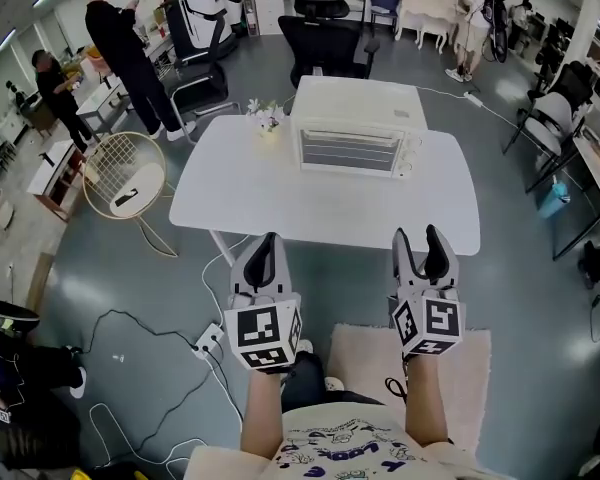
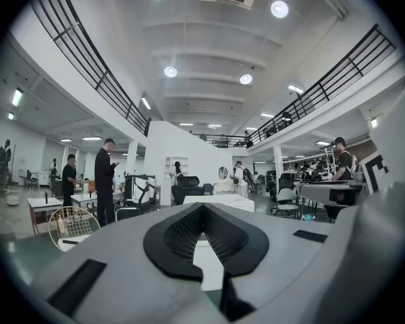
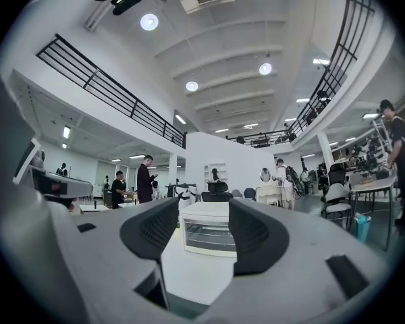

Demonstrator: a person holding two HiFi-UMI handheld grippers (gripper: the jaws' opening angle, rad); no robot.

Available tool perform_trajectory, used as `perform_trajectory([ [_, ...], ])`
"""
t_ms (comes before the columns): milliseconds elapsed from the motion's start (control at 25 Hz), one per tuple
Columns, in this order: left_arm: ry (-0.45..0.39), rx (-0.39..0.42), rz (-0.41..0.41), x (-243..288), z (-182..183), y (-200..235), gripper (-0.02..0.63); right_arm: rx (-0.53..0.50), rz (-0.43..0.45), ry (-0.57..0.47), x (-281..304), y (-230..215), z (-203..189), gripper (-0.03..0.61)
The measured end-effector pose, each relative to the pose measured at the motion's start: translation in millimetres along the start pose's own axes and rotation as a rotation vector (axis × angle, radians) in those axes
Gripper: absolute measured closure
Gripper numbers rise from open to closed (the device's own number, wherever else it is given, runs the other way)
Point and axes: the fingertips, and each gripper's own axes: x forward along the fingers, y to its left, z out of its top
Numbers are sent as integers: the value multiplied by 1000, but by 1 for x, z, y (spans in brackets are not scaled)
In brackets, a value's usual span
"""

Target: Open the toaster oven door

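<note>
One toaster oven (image 1: 352,148), door closed, on one counter (image 1: 280,208); I hold two grippers before it: left gripper (image 1: 268,242) clenched, right gripper (image 1: 419,234) released.

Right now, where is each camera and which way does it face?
Head view: on the person's head, looking steeply down at the table and toaster oven; forearms, left gripper, right gripper show.
Left gripper view: on the left gripper, facing across the table into the room; its jaws show, tips together.
Right gripper view: on the right gripper, facing the toaster oven between its parted jaws.
Shared: head and right gripper views both show the toaster oven.
</note>
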Motion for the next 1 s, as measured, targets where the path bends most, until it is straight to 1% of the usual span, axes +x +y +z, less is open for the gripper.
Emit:
perform_trajectory([
  [240,25,-5,3,63,1,12,609,-1,-2,23,62,-13,-4,345],
  [440,30,-13,-12,118,0,30,609,-5,-29,31,115,-20,-10,345],
  [600,31,4,-23,166,2,49,609,10,-59,33,161,-23,-13,345],
  [1000,47,-4,-89,298,8,88,609,-11,-124,36,282,-32,-11,345],
])
